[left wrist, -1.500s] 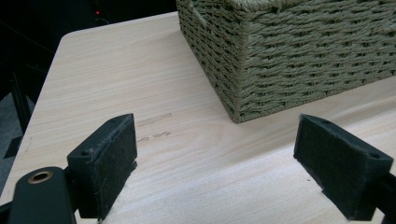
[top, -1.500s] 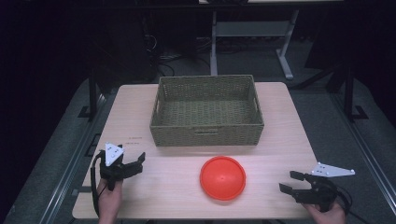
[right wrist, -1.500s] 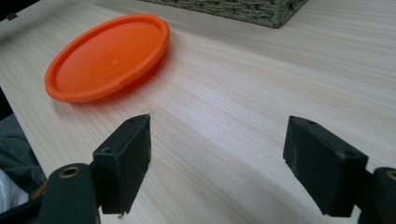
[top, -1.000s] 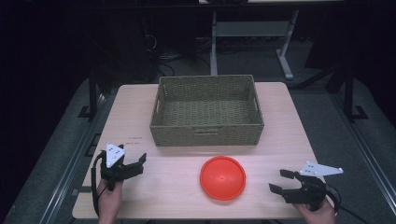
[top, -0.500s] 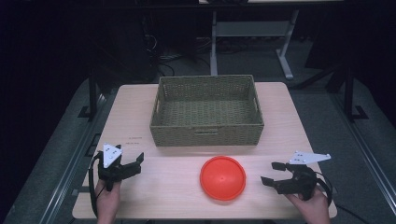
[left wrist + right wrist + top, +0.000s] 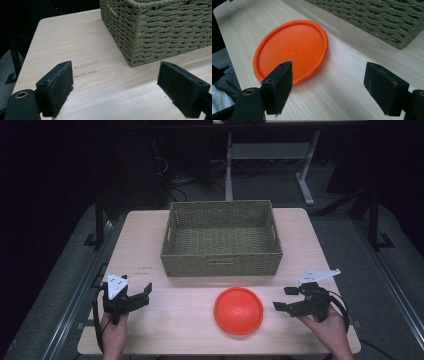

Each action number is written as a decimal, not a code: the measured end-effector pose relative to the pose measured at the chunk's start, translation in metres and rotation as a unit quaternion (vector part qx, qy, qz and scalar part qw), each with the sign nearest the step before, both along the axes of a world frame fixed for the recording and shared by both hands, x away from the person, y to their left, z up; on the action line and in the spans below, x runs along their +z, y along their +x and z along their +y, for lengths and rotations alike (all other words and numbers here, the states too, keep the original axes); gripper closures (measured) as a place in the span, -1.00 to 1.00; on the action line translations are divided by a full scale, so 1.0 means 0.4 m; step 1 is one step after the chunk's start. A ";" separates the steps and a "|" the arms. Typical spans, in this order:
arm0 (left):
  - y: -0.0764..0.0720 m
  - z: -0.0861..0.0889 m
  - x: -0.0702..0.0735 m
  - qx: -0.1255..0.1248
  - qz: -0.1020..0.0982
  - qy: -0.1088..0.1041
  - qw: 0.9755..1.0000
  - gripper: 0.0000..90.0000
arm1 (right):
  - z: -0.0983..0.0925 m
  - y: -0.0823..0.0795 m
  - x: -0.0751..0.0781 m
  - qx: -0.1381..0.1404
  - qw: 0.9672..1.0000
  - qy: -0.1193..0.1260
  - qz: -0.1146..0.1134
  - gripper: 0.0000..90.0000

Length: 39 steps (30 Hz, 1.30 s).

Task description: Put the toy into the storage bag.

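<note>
Dark floor and metal stands surround a pale wooden table (image 6: 150, 235), on which a woven green-brown basket (image 6: 222, 262) sits at the far middle. Just in front of the basket's near wall, a little toward its right half, lies an orange plate (image 6: 239, 310), flat on the wood and apart from the basket. It is round and a plain, even orange all over, with a shallow raised rim and a smooth centre bearing a tiny mark in the middle; in the right gripper view the plate (image 6: 292, 50) shows a soft sheen and nothing lies on it.

Right of the plate, the right gripper (image 6: 287, 300) is held low over the table with its jaws spread wide and nothing between them, aimed at the plate's edge and close to it but not touching. Well to the left of the plate, off the basket's near left corner, the left gripper (image 6: 142, 295) has its jaws wide apart too, over bare wood.
</note>
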State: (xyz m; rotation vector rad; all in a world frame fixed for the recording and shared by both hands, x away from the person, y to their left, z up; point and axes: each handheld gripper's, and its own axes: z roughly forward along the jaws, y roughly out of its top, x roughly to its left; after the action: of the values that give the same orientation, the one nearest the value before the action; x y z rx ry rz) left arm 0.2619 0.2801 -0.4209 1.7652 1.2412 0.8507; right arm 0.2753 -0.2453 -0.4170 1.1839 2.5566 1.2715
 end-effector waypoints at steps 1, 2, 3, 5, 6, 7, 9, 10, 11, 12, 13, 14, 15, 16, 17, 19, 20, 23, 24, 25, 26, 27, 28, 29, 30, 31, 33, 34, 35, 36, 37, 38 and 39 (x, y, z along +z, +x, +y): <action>0.001 -0.001 0.000 0.000 0.000 0.000 1.000 -0.72 | 0.005 0.005 -0.001 0.006 1.000 -0.001 0.000 -0.50; 0.001 -0.002 -0.001 -0.002 -0.001 0.000 1.000 -0.72 | 0.014 0.010 0.000 0.011 1.000 -0.004 0.007 -0.50; 0.001 -0.002 -0.001 -0.002 -0.001 0.000 1.000 -0.72 | 0.014 0.010 0.000 0.011 1.000 -0.004 0.007 -0.50; -0.001 -0.001 0.001 -0.004 0.000 0.004 1.000 -0.72 | 0.026 0.016 0.002 0.016 1.000 -0.012 0.008 -0.50; 0.000 -0.001 0.001 -0.003 -0.001 0.002 1.000 -0.72 | 0.039 0.022 0.006 0.021 1.000 -0.020 0.009 -0.50; 0.001 -0.001 0.000 -0.004 -0.001 0.000 1.000 -0.72 | 0.046 0.024 0.010 0.022 0.999 -0.021 0.013 -0.49; 0.001 -0.002 0.000 -0.004 -0.001 0.000 1.000 -0.72 | 0.056 0.031 0.013 0.028 0.999 -0.023 0.012 -0.48; 0.001 -0.002 0.000 -0.004 0.000 0.001 1.000 -0.72 | 0.060 0.036 0.013 0.031 0.999 -0.023 0.014 -0.48; 0.001 -0.002 0.000 -0.004 0.000 0.001 1.000 -0.72 | 0.065 0.040 0.013 0.032 0.999 -0.025 0.017 -0.48; 0.001 -0.003 0.000 -0.004 0.000 0.001 1.000 -0.72 | 0.065 0.040 0.013 0.032 0.999 -0.025 0.017 -0.48; 0.000 -0.002 0.000 -0.005 0.000 0.002 1.000 -0.72 | 0.070 0.044 0.013 0.035 0.999 -0.028 0.018 -0.48; -0.001 -0.003 0.001 -0.004 0.000 0.002 1.000 -0.72 | 0.082 0.051 0.016 0.041 0.998 -0.031 0.026 -0.47; -0.001 -0.003 0.001 -0.004 0.000 0.002 1.000 -0.72 | 0.082 0.051 0.016 0.041 0.998 -0.031 0.026 -0.47; -0.002 -0.003 0.001 -0.004 -0.001 0.001 1.000 -0.72 | 0.096 0.056 0.019 0.045 0.998 -0.041 0.028 -0.47; -0.002 -0.003 0.001 -0.004 -0.001 0.001 1.000 -0.72 | 0.096 0.056 0.019 0.045 0.998 -0.041 0.028 -0.47; -0.001 -0.004 0.001 -0.005 -0.001 0.002 1.000 -0.72 | 0.108 0.062 0.020 0.050 0.997 -0.042 0.030 -0.45; 0.000 -0.005 0.001 -0.006 -0.001 0.002 1.000 -0.72 | 0.112 0.066 0.018 0.055 0.997 -0.041 0.032 -0.44; -0.001 -0.008 0.001 -0.009 -0.002 0.007 1.000 -0.72 | 0.128 0.077 0.006 0.056 0.996 -0.055 0.045 -0.44; -0.001 -0.008 0.000 -0.010 -0.002 0.007 1.000 -0.72 | 0.131 0.079 0.004 0.057 0.996 -0.056 0.045 -0.44; -0.001 -0.008 0.000 -0.009 -0.001 0.007 1.000 -0.72 | 0.134 0.082 0.000 0.058 0.996 -0.058 0.046 -0.44; -0.001 -0.007 0.000 -0.009 -0.001 0.008 1.000 -0.72 | 0.137 0.084 -0.002 0.057 0.995 -0.061 0.049 -0.44; -0.001 -0.007 0.000 -0.009 0.000 0.007 1.000 -0.72 | 0.141 0.088 -0.005 0.058 0.995 -0.063 0.050 -0.44; -0.001 -0.007 0.000 -0.009 -0.001 0.007 1.000 -0.72 | 0.144 0.090 -0.008 0.059 0.995 -0.064 0.052 -0.42; -0.001 -0.007 0.000 -0.008 -0.001 0.007 1.000 -0.72 | 0.146 0.092 -0.009 0.061 0.995 -0.066 0.053 -0.40; -0.001 -0.007 0.001 -0.009 -0.001 0.007 1.000 -0.72 | 0.150 0.094 -0.011 0.061 0.994 -0.069 0.052 -0.40; -0.001 -0.007 0.001 -0.009 -0.002 0.006 1.000 -0.72 | 0.152 0.097 -0.013 0.063 0.994 -0.070 0.052 -0.40; -0.001 -0.009 0.000 -0.011 -0.002 0.007 1.000 -0.72 | 0.161 0.103 -0.021 0.067 0.993 -0.076 0.059 -0.39; -0.001 -0.009 0.000 -0.011 -0.002 0.007 1.000 -0.72 | 0.161 0.103 -0.021 0.067 0.993 -0.076 0.059 -0.39; -0.002 -0.009 0.000 -0.011 -0.002 0.006 1.000 -0.72 | 0.163 0.104 -0.024 0.067 0.993 -0.079 0.064 -0.39; -0.001 -0.009 0.000 -0.011 -0.002 0.007 1.000 -0.72 | 0.164 0.107 -0.026 0.068 0.992 -0.082 0.065 -0.38; -0.001 -0.008 0.000 -0.010 -0.002 0.006 1.000 -0.72 | 0.166 0.108 -0.029 0.067 0.992 -0.083 0.067 -0.37; -0.001 -0.008 0.001 -0.009 -0.002 0.007 1.000 -0.72 | 0.169 0.112 -0.033 0.070 0.992 -0.084 0.069 -0.33; -0.001 -0.008 0.000 -0.010 -0.001 0.006 1.000 -0.72 | 0.171 0.114 -0.034 0.070 0.991 -0.085 0.070 -0.31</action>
State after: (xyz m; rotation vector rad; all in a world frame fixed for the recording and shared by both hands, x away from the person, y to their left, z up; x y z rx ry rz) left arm 0.2614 0.2768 -0.4209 1.7822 1.2175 0.8510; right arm 0.3208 -0.1768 -0.4306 1.1140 2.8280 1.0014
